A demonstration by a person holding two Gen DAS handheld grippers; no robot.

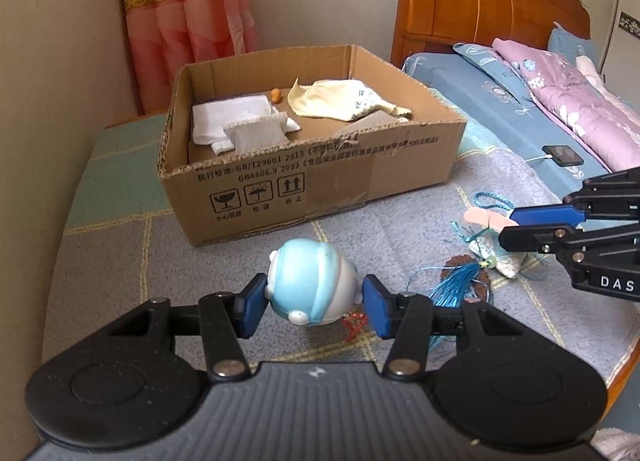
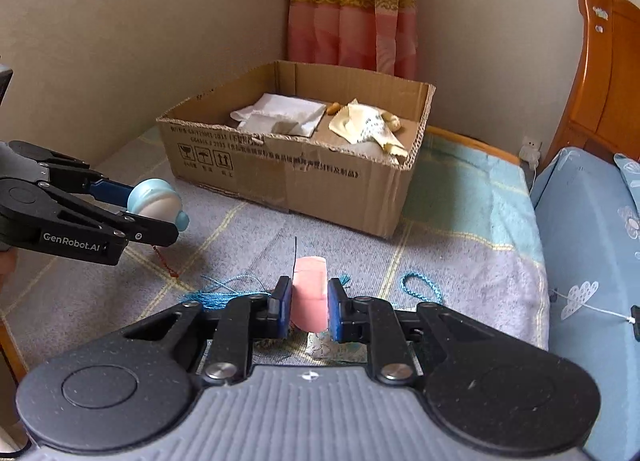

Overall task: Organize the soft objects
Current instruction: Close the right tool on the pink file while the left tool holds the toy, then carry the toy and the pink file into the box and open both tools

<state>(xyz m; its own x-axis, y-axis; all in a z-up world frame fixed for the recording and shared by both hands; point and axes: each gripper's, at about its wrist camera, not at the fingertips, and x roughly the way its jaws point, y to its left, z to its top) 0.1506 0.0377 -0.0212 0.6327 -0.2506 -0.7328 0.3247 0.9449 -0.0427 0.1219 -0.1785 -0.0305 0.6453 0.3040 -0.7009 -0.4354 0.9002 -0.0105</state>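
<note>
My left gripper (image 1: 314,303) is shut on a blue and white soft toy (image 1: 312,287), held just above the blanket; it also shows in the right wrist view (image 2: 154,201). My right gripper (image 2: 308,307) is shut on a pink soft piece (image 2: 309,289), seen from the side in the left wrist view (image 1: 486,218). An open cardboard box (image 1: 320,177) stands behind, holding a white cloth (image 1: 236,121) and a cream cloth (image 1: 340,99); the box also shows in the right wrist view (image 2: 288,177).
A blue tassel with cord (image 1: 454,281) and a small fabric pouch (image 1: 506,265) lie on the blanket at the right. A phone (image 1: 562,154) lies on the blue bedding. A wooden headboard (image 1: 480,5) and curtain (image 1: 184,21) stand behind.
</note>
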